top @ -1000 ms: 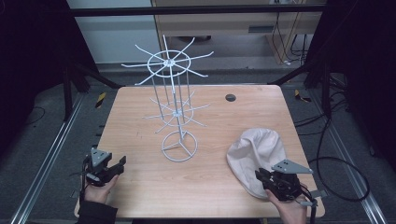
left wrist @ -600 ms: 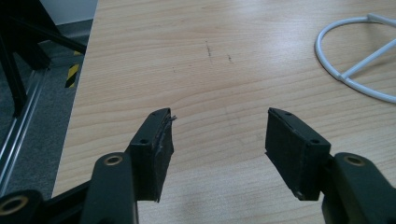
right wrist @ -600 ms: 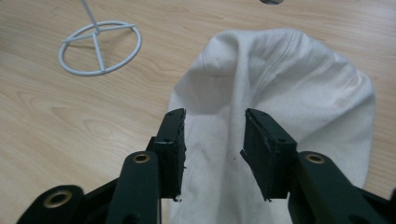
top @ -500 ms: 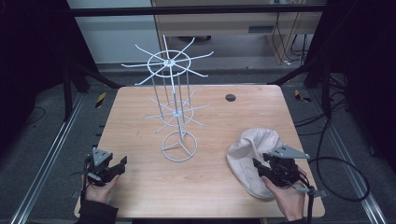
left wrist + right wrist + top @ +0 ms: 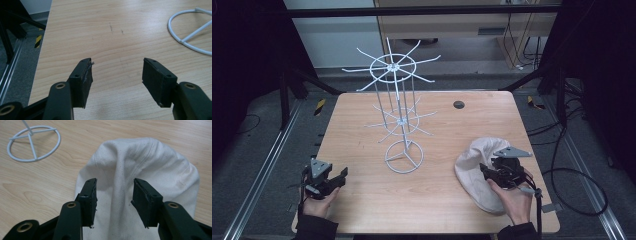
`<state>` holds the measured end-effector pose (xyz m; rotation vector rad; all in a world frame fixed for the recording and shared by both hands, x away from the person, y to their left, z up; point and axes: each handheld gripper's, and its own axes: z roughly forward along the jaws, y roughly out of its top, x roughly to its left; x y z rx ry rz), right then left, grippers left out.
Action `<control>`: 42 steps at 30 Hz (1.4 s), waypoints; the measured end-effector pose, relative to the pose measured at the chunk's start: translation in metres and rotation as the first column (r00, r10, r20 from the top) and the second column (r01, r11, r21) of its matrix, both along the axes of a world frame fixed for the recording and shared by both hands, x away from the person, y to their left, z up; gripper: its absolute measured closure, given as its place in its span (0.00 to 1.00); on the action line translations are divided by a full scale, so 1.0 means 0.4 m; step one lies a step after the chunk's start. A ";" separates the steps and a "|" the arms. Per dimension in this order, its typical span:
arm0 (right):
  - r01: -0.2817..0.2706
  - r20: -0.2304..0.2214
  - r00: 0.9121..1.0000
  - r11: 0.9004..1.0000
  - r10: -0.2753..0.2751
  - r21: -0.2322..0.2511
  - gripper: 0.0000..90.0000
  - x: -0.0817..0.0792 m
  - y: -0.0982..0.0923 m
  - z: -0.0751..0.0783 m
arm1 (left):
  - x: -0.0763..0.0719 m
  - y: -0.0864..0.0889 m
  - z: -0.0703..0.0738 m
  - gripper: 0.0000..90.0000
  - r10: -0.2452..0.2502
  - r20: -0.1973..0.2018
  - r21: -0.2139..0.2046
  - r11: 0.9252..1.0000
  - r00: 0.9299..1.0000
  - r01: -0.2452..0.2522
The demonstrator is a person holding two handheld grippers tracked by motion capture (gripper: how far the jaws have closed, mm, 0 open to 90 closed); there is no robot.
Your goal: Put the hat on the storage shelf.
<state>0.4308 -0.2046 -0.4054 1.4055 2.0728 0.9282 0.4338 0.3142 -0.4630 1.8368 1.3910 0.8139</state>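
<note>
Cloth of a cream, off-white colour is seen bunched in a rounded heap at the lower right of the high view, lying on the wooden table close to its right edge. The right gripper is held over the heap by a hand that enters from the bottom of that frame, and part of the fabric is hidden beneath the gripper. In the right gripper view the cloth takes up the centre and right of the frame, and a raised fold is seen running up the middle between the two black jaws of the right gripper. Those jaws have just been opening; a gap is seen between each pad and the fold, so the fabric stands between them but is not pinched.

A white wire rack with two tiers of radiating arms is stood upright at the centre of the high view, well apart from the cloth, and its ring base is caught at the upper left of the right gripper view. The left gripper is held at the lower left of the high view, near the table's front corner. In the left gripper view its jaws are spread wide above bare wood with nothing between them, and an arc of the rack's base is seen at the upper right.
</note>
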 end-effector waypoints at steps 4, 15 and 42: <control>0.004 -0.020 1.000 1.000 -0.004 0.001 0.62 0.009 -0.004 -0.008 | 0.001 0.000 -0.001 0.45 -0.002 -0.002 0.000 1.000 1.000 0.002; 0.012 -0.084 0.996 1.000 -0.014 -0.025 0.71 0.036 -0.002 -0.041 | 0.001 0.002 0.000 0.45 0.001 0.000 -0.003 1.000 1.000 -0.001; 0.049 -0.109 0.993 0.998 -0.054 -0.047 0.99 0.035 -0.003 -0.020 | 0.000 0.002 0.001 0.46 0.001 0.001 0.000 1.000 1.000 -0.001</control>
